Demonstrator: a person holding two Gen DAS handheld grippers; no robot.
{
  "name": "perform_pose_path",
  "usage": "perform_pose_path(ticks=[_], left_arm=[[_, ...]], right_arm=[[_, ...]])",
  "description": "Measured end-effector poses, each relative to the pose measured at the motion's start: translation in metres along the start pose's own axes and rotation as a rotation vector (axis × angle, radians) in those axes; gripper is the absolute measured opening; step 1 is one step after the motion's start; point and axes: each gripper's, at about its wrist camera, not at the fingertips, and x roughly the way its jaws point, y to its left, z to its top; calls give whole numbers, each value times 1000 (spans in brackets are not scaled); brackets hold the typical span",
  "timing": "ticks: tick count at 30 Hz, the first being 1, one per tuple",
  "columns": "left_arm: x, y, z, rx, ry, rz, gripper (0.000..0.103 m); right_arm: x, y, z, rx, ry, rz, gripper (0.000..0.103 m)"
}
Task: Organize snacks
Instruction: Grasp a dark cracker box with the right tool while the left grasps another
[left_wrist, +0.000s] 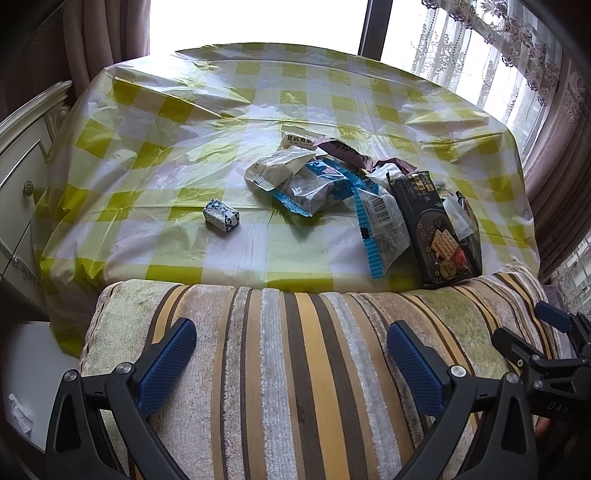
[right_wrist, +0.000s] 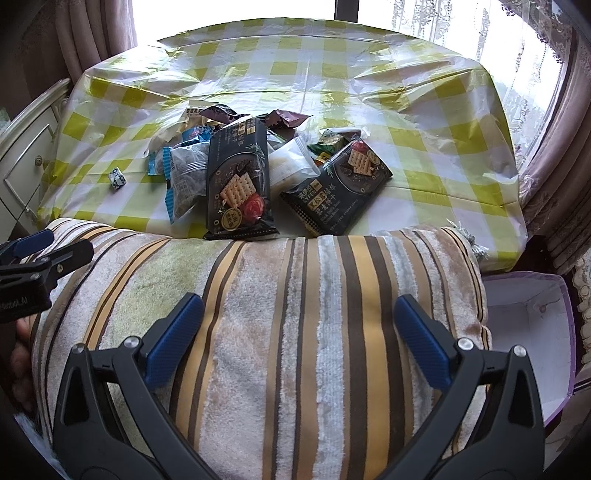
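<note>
Snacks (right_wrist: 236, 173) untouched; both tools (left_wrist: 291, 354) (right_wrist: 299, 332) gape wide (empty).

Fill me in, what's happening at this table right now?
Nothing is being held yet. The left gripper and right gripper both hang open above the striped cushion, short of the table. A jumbled pile of snacks sits on the checked tablecloth: two dark cracker packs, blue-edged packets and a white packet. One small wrapped candy lies apart, left of the pile. A purple-edged box stands open at the right.
</note>
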Motion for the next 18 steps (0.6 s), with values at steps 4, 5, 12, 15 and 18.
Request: perform_pose_path(ticks=[4,5,12,15,18], left_arm=[[6,2,10,-28,-1,-18,103],[7,2,12,-31,0,-23,103],[12,-1,27,-39,-13,-74,100],[16,-5,32,-39,-7,-110,92],[19,-16,40,-24,-2,-188,84]], right_arm=[[0,-6,2,-44,-16,28,103],[0,-8,4,-38,-21,38,103],[18,-20,25,-2,-12,44,103],[24,-24,34,17,-16,45,103],[33,-35,42,77,-6,52,103]])
